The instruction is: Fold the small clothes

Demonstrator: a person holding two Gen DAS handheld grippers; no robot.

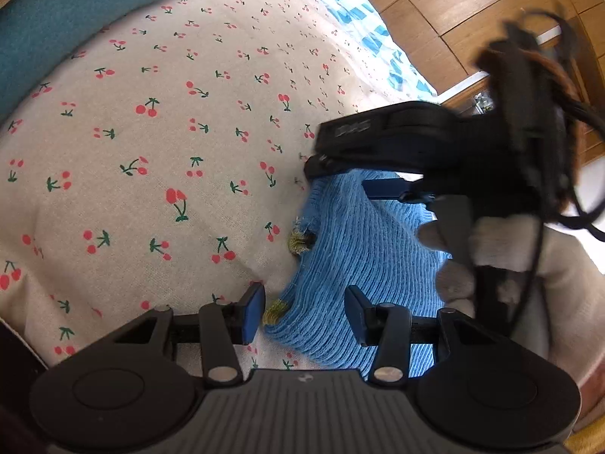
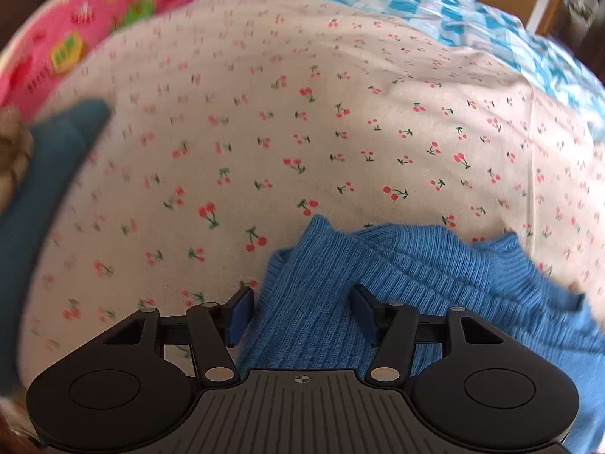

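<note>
The blue knit garment (image 2: 378,280) is lying crumpled on the cherry-print sheet (image 2: 302,132) near its front edge. The left gripper (image 1: 304,314) is hovering with jaws parted over the garment's edge, unclenched. The right gripper (image 2: 300,316) is standing released above the knit, gripping nothing.

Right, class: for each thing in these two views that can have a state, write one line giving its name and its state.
Light blue ribbed knit garment: partly folded, rumpled, lying on the cloth.
Cherry-print cream cloth: spread out flat.
Teal folded fabric: lying at the cloth's edge.
Left gripper: open, over the garment's edge.
Right gripper: open, garment below, not pinched.
</note>
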